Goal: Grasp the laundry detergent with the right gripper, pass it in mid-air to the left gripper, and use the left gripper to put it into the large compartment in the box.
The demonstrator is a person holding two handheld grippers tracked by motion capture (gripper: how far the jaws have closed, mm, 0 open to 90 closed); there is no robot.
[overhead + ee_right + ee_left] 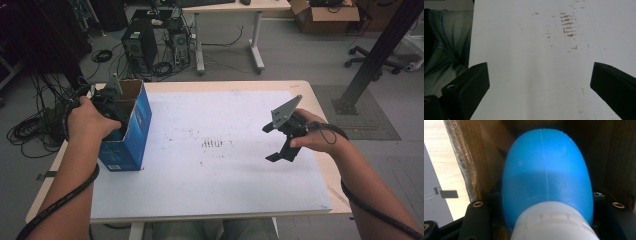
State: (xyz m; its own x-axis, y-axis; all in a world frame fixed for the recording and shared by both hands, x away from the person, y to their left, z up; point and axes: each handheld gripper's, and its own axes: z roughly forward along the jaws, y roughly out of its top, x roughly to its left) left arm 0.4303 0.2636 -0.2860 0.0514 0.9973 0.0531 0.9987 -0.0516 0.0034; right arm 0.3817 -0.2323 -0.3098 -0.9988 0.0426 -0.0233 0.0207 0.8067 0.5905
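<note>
A blue cardboard box [131, 131] with an open top stands at the left edge of the white board [215, 170]. My left gripper [112, 102] reaches down into it. In the left gripper view the left gripper [547, 202] is shut on a rounded blue plastic bottle [546, 170]. The bottle's white cap [554, 222] points toward the camera, and the box's brown inner walls [486, 150] surround it. My right gripper [270, 142] hovers over the right side of the board. Its jaws stand wide open, with nothing between them and only bare board [539, 75] below.
Brown smudges [212, 143] mark the middle of the board. The wooden table [320, 105] shows around the board's edges. On the floor beyond are computer towers [140, 45], tangled cables [35, 130], a white desk [230, 7] and a black post [375, 55]. The person's jeans [446, 42] are at the near edge.
</note>
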